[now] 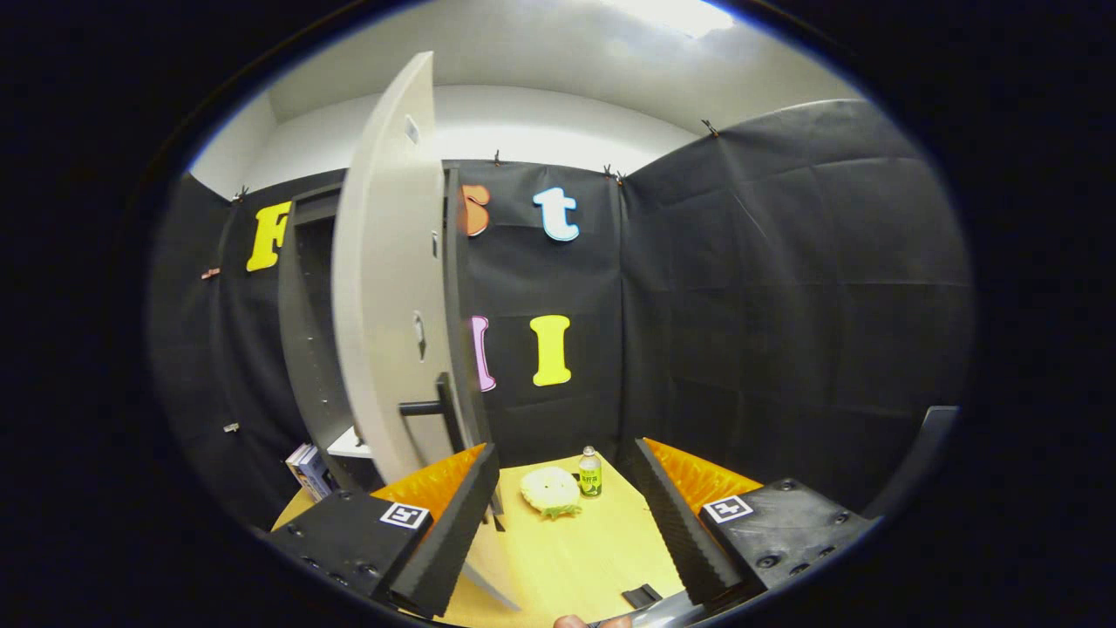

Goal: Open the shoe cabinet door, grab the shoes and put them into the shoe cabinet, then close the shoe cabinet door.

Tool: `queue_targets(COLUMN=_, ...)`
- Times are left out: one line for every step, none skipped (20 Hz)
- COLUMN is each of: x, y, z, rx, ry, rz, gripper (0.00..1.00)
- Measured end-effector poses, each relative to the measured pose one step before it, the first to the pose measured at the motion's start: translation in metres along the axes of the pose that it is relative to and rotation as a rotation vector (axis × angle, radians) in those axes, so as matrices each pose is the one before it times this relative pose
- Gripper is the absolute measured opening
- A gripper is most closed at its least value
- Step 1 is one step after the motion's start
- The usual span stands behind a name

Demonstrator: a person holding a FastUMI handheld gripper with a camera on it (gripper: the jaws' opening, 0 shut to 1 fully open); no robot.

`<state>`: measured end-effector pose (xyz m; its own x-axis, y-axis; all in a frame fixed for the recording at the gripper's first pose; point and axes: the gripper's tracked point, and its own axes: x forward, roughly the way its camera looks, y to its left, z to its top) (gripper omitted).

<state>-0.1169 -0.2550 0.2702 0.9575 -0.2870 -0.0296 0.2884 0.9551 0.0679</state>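
The shoe cabinet (pixel 305 331) is a tall dark box standing left of my fingers. Its pale door (pixel 388 288) is swung open toward me, almost edge-on. The door's dark bar handle (pixel 436 407) juts out just above my left fingertip (pixel 484 462). A pale, rounded shoe (pixel 551 490) lies on the yellow-wood table (pixel 575 558), between my fingers and a little beyond their tips. My gripper (pixel 565 452) is open and holds nothing. The cabinet's inside is dark, with a white shelf or object (pixel 350 445) low down.
A small green bottle (pixel 590 472) stands right beside the shoe, toward the back wall. A stack of books (pixel 307 469) leans at the cabinet's foot on the left. A small dark piece (pixel 641 596) lies on the table by my right finger. A person's fingertip (pixel 593 621) shows below.
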Motion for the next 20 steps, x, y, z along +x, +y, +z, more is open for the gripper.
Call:
queue_targets(x=0.00919, y=0.00033, z=-0.00316, rx=-0.00229, ry=0.00556, rz=-0.00368, gripper=0.98)
queue_targets(x=0.00487, y=0.00371, z=-0.00165, rx=0.00495, ry=0.00506, rz=0.00876, gripper=0.98)
queue_targets(x=0.00291, y=0.00469, z=-0.00042, rx=0.00722, ry=0.00767, rz=0.01239, gripper=0.98)
queue_targets(x=0.00163, y=0.00666, z=-0.00163, rx=0.00703, ry=0.00762, rz=0.01918, gripper=0.98)
queue_targets(x=-0.00021, y=-0.00176, z=-0.00459, rx=-0.01644, ry=0.00755, rz=-0.0121, gripper=0.98)
queue_targets(x=-0.00007, y=0.00221, z=0.00083, rx=-0.01682, ry=-0.01646, rz=0.00116, gripper=0.97)
queue_targets(x=0.00071, y=0.0058, z=-0.00051, rx=-0.001, ry=-0.0019, rz=-0.00229, gripper=0.96)
queue_targets(x=-0.00175, y=0.00422, z=0.00042, rx=0.00767, ry=0.00415, rz=0.00584, gripper=0.97)
queue_targets(x=-0.00255, y=0.00078, z=0.00172, rx=0.00364, ry=0.00405, rz=0.00621, gripper=0.98)
queue_targets(x=-0.00213, y=0.00096, z=-0.00124, rx=-0.00124, ry=0.00434, rz=-0.00278, gripper=0.98)
queue_targets(x=-0.00017, y=0.00116, z=-0.00013, rx=-0.00202, ry=0.0022, rz=-0.00624, gripper=0.98)
queue_targets(x=-0.00151, y=0.00381, z=-0.00033, rx=-0.00198, ry=0.00015, rz=-0.00337, gripper=0.98)
queue_targets(x=-0.00184, y=0.00504, z=-0.00008, rx=-0.00255, ry=0.00015, rz=0.00403, gripper=0.98)
queue_targets(x=-0.00283, y=0.00753, z=-0.00101, rx=0.00446, ry=-0.00115, rz=0.00804, gripper=0.98)
queue_targets(x=-0.00169, y=0.00761, z=-0.00045, rx=0.00928, ry=0.00318, rz=0.01271, gripper=0.98)
queue_targets(x=-0.00227, y=0.0098, z=-0.00119, rx=0.00573, ry=0.00141, rz=0.01618, gripper=0.98)
queue_targets(x=-0.00179, y=0.00873, z=-0.00247, rx=-0.00067, ry=0.00207, rz=0.01563, gripper=0.98)
queue_targets(x=-0.00122, y=0.01105, z=-0.00191, rx=-0.00397, ry=-0.0004, rz=0.01492, gripper=0.98)
queue_targets(x=-0.0017, y=0.01085, z=-0.00151, rx=-0.00408, ry=-0.0008, rz=0.0145, gripper=0.98)
queue_targets(x=-0.0025, y=0.0119, z=-0.00054, rx=-0.00316, ry=-0.00041, rz=0.01729, gripper=0.98)
